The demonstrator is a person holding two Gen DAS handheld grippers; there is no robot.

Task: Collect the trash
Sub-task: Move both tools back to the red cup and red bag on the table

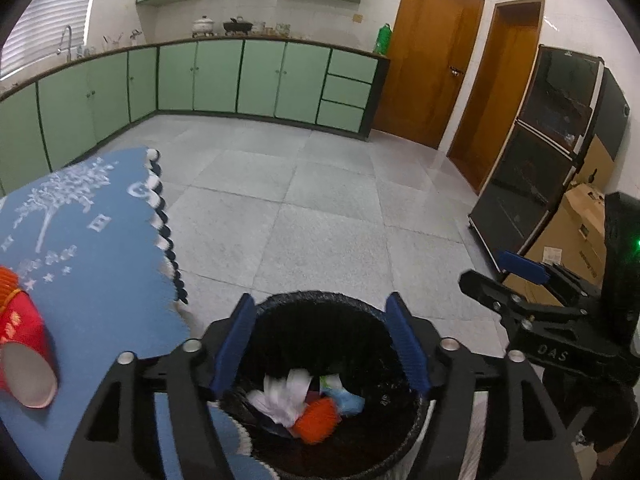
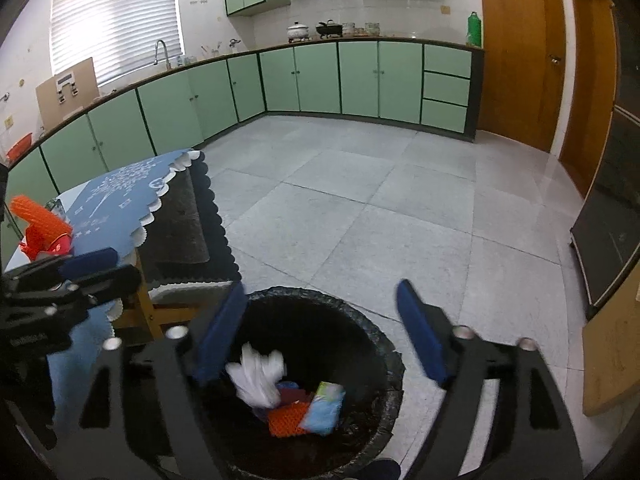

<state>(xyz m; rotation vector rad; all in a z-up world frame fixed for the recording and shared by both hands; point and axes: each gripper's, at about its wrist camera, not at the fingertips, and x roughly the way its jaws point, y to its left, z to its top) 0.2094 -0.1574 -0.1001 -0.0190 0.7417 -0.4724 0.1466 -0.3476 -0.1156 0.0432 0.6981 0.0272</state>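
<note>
Black plastic-lined round bin [image 2: 372,344] sits directly below both spread, empty grippers, left [image 1: 320,344] and right [image 2: 324,336]; white crumpled paper [image 2: 256,376] lies inside. Next, each should reach the red paper cup [image 1: 24,360] on the blue tablecloth [image 1: 92,240], squeezing lightly.

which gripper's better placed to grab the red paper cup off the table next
Left, probably. The red paper cup lies on the blue tablecloth beside the left gripper; the right gripper sits farther away over the bin.
</note>
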